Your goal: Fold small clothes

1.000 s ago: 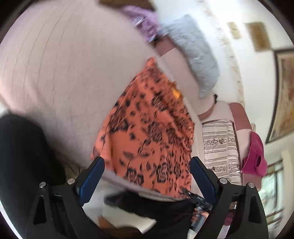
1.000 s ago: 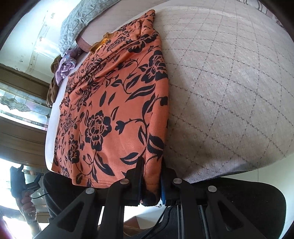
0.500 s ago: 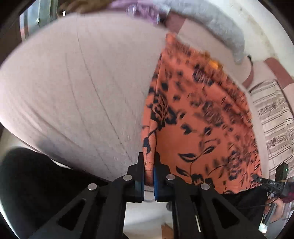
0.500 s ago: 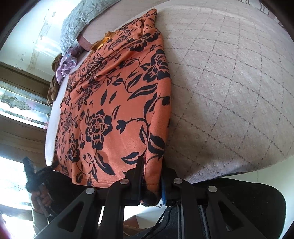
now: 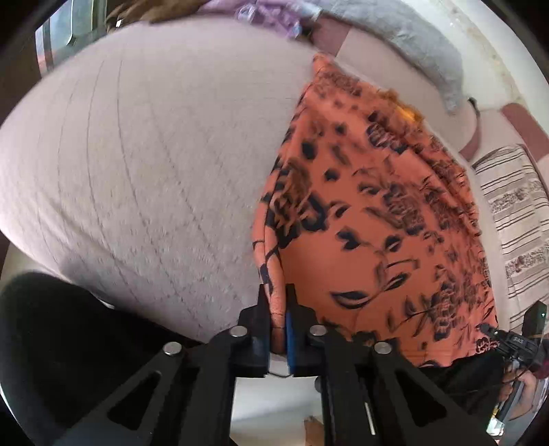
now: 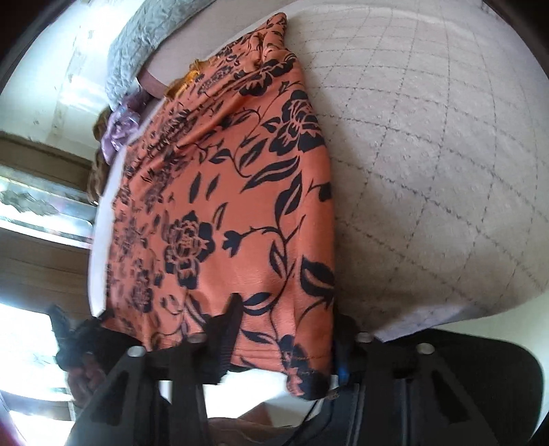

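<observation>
— What's changed in your hands?
— Your left tool [image 5: 278,308], wide open a second ago, now pinches the near edge of the orange cloth with black flowers [image 5: 377,212]. Your right tool [image 6: 287,312], clamped on the hem before, stands spread, with the cloth's corner lying between its fingers.
— And around you?
— The cloth lies flat on the bed's pale diamond-quilted bedspread [image 5: 137,154], with a grey quilted pillow [image 5: 411,44] beyond it. The lettering on the right tool is too small to read.

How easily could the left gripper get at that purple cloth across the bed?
Probably not now: the left gripper is shut on the near edge of the orange garment, and the purple cloth lies far across the bed.
</observation>
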Available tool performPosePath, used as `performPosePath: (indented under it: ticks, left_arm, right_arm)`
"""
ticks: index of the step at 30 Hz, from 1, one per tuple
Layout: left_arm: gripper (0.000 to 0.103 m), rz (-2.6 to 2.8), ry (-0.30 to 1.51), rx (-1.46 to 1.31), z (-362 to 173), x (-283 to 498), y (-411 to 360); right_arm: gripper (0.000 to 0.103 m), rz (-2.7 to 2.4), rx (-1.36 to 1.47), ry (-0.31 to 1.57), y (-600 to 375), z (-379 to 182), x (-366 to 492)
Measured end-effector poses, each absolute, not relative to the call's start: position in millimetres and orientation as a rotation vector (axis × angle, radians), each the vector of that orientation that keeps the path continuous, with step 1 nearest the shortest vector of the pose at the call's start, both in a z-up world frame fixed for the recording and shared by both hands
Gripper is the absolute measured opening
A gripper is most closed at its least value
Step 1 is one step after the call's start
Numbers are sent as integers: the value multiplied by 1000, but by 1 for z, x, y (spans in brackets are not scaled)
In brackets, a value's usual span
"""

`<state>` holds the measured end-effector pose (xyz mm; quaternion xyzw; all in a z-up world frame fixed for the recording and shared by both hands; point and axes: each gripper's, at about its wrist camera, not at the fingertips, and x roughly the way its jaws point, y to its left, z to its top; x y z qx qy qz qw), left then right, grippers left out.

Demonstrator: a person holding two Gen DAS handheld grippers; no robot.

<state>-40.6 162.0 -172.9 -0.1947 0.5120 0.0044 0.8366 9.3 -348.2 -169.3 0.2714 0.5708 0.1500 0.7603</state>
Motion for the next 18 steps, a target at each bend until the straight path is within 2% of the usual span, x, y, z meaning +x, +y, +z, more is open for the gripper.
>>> performPosePath:
  ticks: [1,3,5,7,10,12,15,16,18]
  left_arm:
    - [6,-3,1043,-420,-158,-44,167]
    - [6,-17,936,-428,-119,-56,171]
    - [7,-24,905,-434,-107,-61,175]
    - [7,5,956,-439,-123,-56,179]
    - [7,60,1158,-509,-182,-41,190]
    - [7,61,1126,-532,-178,-44,192]
    - [7,33,1017,-451,-148,-46,179]
    - [7,29,1021,-434,-149,-42,175]
    - [7,56,1138,-450,-180,-33,177]
  right_arm:
    - [6,330,601,1229,-351,-164,9]
    - [6,348,656,1162,-360,-145,2]
    - [6,363,693,1097,-368,-123,-4]
    - [6,358,707,1074,-372,-116,-7]
    - [6,325,731,1159,-372,-150,-2]
    - [6,310,762,1192,-373,-165,-2]
    - [6,344,758,1112,-376,-138,-5]
    - [6,344,746,1097,-377,-133,-4]
    - [6,327,733,1118,-378,-139,4]
